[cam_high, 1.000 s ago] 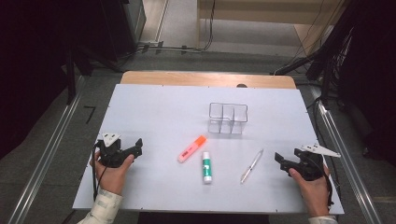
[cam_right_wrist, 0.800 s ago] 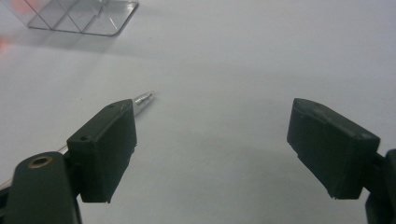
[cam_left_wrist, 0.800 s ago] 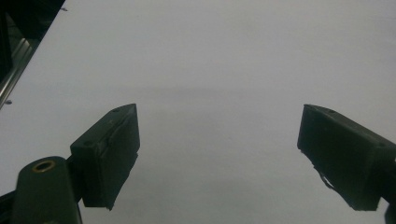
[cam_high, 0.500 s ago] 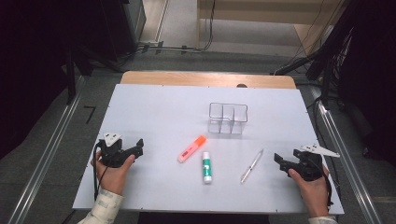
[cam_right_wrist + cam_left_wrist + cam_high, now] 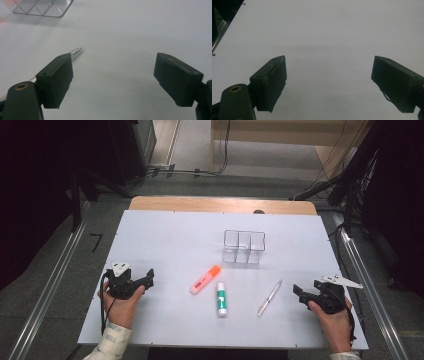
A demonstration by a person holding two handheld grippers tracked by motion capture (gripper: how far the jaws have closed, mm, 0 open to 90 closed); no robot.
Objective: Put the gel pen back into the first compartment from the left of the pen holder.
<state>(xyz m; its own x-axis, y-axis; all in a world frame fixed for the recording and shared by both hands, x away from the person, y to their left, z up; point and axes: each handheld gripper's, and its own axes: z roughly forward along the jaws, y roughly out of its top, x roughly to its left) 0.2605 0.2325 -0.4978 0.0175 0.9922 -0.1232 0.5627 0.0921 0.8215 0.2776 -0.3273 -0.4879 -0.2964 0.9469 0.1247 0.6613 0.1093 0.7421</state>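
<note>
- Silver pen [image 5: 269,297] is lying on the white table [image 5: 165,240] at about ten o'clock from the right gripper [image 5: 299,293], near it; the step in hand is likely a reach for that pen.
- Doing it well is calling for jaws straddling the barrel crosswise, then closing at mid-length.
- Right gripper is resting low with jaws spread wide, pointing toward nine o'clock.
- Left gripper [image 5: 148,276], jaws also spread, is pointing toward three o'clock, well apart from the orange highlighter [image 5: 205,279], glue stick [image 5: 221,299] and clear organizer [image 5: 244,247].

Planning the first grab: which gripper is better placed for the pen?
Right. The right gripper sits open just beside the pen; the left gripper is across the table, past the highlighter and glue stick.
</note>
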